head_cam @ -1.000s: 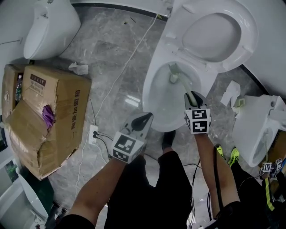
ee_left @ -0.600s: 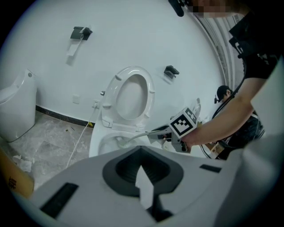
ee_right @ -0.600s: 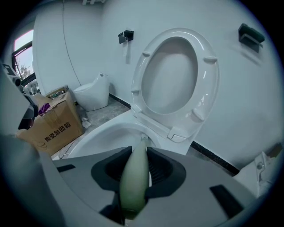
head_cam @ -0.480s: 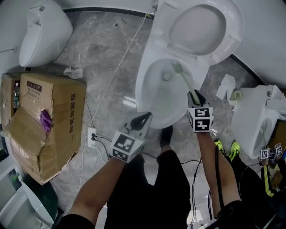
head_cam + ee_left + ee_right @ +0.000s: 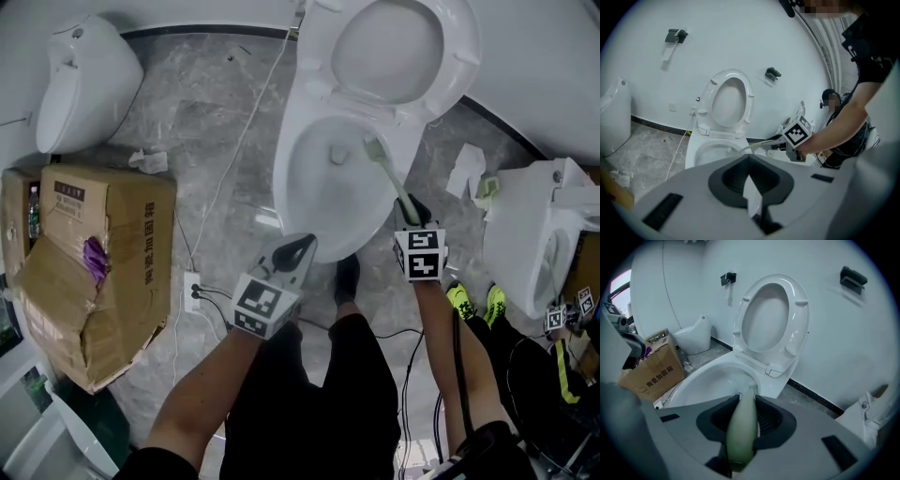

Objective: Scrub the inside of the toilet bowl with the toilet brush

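The white toilet bowl stands open with its seat and lid raised. My right gripper is shut on the pale green handle of the toilet brush. The brush head rests inside the bowl against its right wall. In the right gripper view the handle runs out between the jaws toward the bowl. My left gripper hangs by the bowl's front rim, jaws together, gripping nothing that I can make out. The left gripper view shows the right gripper and the bowl.
A torn cardboard box lies at the left and a white fixture at the far left. Another toilet stands at the right. A white cable runs to a power strip. Crumpled paper lies on the floor.
The brush head has slid from the back middle of the bowl to its right wall, with my right gripper shifting right. The left gripper has stayed in place.
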### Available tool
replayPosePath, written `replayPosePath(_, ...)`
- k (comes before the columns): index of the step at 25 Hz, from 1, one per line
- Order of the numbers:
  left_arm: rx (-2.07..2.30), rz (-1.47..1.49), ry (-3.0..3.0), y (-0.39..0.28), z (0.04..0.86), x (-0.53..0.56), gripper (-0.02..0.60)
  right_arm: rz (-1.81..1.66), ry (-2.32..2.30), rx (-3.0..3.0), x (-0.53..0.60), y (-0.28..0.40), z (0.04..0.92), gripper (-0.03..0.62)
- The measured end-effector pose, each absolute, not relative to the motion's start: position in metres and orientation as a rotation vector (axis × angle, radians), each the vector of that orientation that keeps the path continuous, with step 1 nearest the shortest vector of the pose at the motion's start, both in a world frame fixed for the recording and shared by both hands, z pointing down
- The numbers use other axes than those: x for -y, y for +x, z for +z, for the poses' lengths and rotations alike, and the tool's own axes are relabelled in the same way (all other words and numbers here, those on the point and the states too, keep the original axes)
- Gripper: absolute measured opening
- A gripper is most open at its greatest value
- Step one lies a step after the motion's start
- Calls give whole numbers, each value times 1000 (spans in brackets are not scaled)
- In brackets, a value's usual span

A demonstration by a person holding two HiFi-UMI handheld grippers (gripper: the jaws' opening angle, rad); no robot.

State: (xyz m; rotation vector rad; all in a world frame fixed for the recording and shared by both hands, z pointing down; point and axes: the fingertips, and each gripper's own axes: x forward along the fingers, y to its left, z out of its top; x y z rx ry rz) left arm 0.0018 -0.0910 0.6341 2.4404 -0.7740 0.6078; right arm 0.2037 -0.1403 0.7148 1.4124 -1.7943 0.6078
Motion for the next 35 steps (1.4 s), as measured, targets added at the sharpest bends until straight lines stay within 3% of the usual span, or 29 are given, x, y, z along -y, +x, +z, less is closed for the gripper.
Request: replayPosePath(35, 854, 613, 2407, -16, 627, 52, 9, 674, 1137, 1901, -2, 155, 713, 112)
